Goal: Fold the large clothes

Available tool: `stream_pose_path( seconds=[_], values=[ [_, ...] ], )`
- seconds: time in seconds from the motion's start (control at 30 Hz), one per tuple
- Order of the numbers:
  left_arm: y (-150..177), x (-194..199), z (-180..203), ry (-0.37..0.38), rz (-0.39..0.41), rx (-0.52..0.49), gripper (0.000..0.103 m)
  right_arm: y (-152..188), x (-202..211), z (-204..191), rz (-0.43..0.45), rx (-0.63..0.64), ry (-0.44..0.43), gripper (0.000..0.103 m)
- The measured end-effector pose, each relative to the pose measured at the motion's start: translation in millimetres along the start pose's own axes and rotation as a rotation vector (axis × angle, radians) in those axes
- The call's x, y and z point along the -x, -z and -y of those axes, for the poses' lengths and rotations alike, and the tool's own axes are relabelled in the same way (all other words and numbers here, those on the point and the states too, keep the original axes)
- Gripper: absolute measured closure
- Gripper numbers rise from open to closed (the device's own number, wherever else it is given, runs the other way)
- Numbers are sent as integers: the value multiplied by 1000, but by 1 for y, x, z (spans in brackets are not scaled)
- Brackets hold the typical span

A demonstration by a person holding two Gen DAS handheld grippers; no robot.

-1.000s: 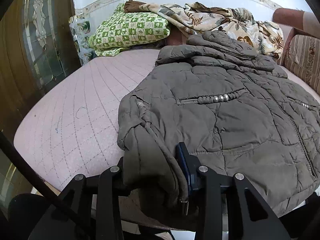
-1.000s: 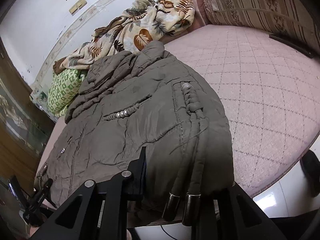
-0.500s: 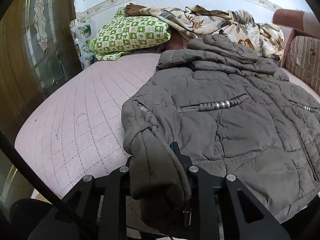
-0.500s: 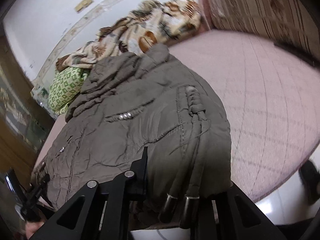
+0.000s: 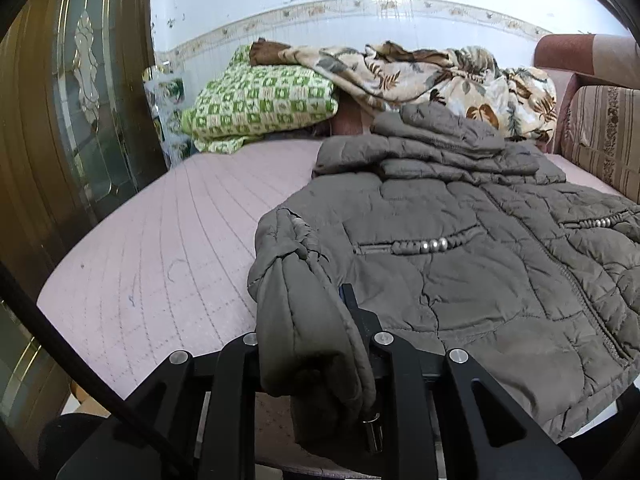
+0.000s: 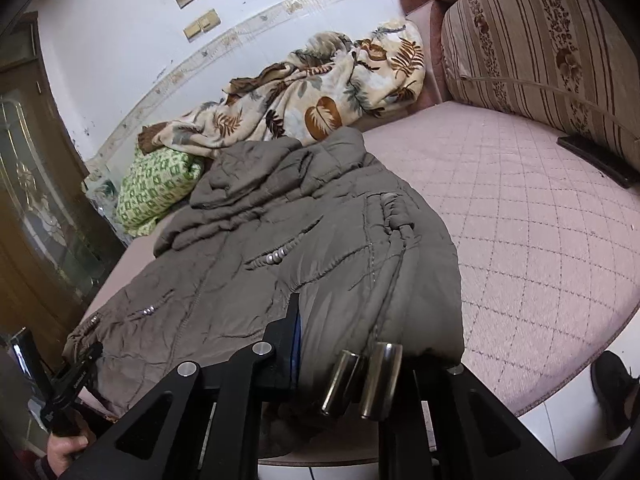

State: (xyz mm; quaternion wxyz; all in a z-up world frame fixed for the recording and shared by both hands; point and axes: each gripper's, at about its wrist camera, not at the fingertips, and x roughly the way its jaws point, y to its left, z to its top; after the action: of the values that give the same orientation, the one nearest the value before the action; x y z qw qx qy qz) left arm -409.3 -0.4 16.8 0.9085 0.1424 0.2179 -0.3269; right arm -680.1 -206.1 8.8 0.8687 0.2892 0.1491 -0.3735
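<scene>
A grey-brown quilted jacket (image 5: 460,264) lies front up on the pink bed, hood toward the wall. It also shows in the right wrist view (image 6: 304,248). My left gripper (image 5: 316,344) is shut on the jacket's left bottom corner, and the fabric bunches over the fingers. My right gripper (image 6: 352,344) is shut on the right bottom corner; two metal cord ends (image 6: 364,384) hang over it. The left gripper also appears at the far left of the right wrist view (image 6: 76,376).
The pink quilted mattress (image 5: 160,248) extends left of the jacket and, in the right wrist view (image 6: 540,240), right of it. A green checked pillow (image 5: 264,104) and leaf-print blanket (image 5: 420,72) lie at the wall. A striped cushion (image 6: 540,52) stands right. A wooden door (image 5: 60,120) is left.
Both grippers have lifted and drawn the bottom corners a little toward the hood. The fabric bunches higher over the fingers.
</scene>
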Motion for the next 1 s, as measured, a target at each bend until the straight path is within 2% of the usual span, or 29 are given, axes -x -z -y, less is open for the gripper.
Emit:
stream_pose_path(
  seconds=[0.17,0.43,0.67,1.0],
  values=[
    [-8,19,-3,3,46,-13,83,-1,15,-5,21,1,-20,87],
    [-29,43,-18,23,88,39,83,-16,43,-18,65,30,-53,88],
    [-41,52,-31,24,103,64,83,-30,64,-22,108,39,-80,88],
    [-56,50,-32,22,124,64,83,-40,65,-28,129,62,-89,88]
  ],
)
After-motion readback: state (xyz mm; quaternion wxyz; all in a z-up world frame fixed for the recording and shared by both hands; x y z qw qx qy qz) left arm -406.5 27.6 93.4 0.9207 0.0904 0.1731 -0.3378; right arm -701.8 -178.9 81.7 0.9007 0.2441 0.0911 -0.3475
